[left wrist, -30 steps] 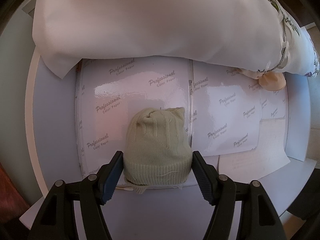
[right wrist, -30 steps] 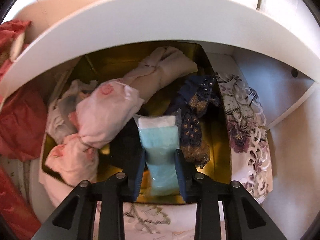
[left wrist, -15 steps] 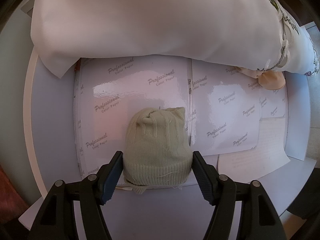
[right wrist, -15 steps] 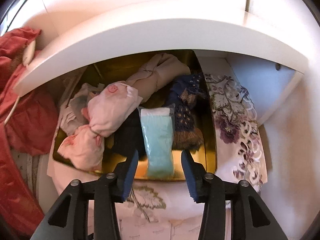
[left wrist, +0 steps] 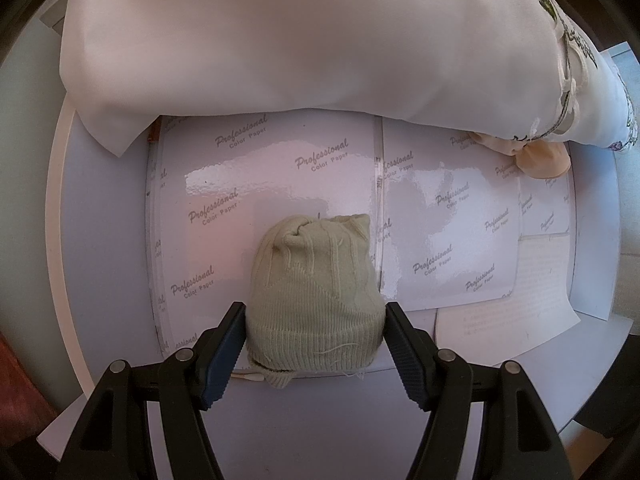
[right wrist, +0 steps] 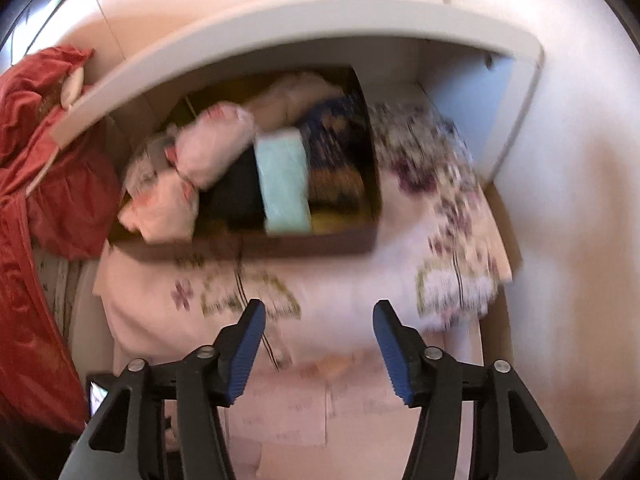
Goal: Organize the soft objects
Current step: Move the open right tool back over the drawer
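In the left wrist view a pale green knitted sock bundle [left wrist: 316,296] lies on glossy paper sheets [left wrist: 256,192]. My left gripper [left wrist: 314,332] has its fingers on both sides of the bundle, touching it. In the right wrist view a brown box [right wrist: 256,244] sits under a white shelf [right wrist: 280,36] and holds pink, dark and patterned soft items and a light blue packet [right wrist: 284,184]. My right gripper [right wrist: 318,340] is open and empty, well back from the box, above a floral cloth [right wrist: 360,280].
A large white cloth [left wrist: 300,40] with an embroidered edge lies beyond the paper sheets, with a peach soft item [left wrist: 540,160] by its right end. Red fabric [right wrist: 44,184] hangs left of the box. A white wall [right wrist: 580,200] stands to the right.
My right gripper opened, let go of the light blue packet into the box, and drew back from it. My left gripper and the green bundle have not moved.
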`<action>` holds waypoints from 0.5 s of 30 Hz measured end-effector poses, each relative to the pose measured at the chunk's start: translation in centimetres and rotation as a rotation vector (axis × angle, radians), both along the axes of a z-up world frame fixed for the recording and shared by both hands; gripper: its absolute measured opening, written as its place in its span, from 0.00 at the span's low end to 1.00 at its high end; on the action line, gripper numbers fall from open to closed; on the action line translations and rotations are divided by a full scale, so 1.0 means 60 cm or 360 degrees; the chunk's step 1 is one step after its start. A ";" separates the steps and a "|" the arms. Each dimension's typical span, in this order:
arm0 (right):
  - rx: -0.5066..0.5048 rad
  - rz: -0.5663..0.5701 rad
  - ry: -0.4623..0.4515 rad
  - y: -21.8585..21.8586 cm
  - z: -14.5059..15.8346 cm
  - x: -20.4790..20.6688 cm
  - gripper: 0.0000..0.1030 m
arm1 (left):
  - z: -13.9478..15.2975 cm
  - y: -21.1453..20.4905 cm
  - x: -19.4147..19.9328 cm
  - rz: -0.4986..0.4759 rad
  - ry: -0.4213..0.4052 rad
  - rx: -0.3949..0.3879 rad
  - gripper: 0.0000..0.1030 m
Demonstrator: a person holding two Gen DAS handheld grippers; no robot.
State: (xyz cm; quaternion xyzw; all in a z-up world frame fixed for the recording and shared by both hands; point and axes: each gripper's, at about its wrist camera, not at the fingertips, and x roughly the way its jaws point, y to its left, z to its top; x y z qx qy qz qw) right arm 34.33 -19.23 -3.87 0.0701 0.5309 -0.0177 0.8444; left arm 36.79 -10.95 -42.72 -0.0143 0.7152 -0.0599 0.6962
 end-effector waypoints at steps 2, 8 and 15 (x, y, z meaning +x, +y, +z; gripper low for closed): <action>0.0009 -0.0029 0.0080 -0.004 -0.026 -0.013 0.56 | 0.000 0.000 0.000 0.0003 -0.0001 -0.0002 0.68; -0.0073 0.0011 0.0309 -0.001 -0.105 -0.021 0.56 | 0.000 -0.002 0.000 -0.0006 -0.0002 -0.0006 0.68; -0.0252 0.0208 0.0421 0.032 -0.167 0.003 0.62 | 0.001 -0.004 -0.002 -0.0012 -0.0005 -0.0004 0.68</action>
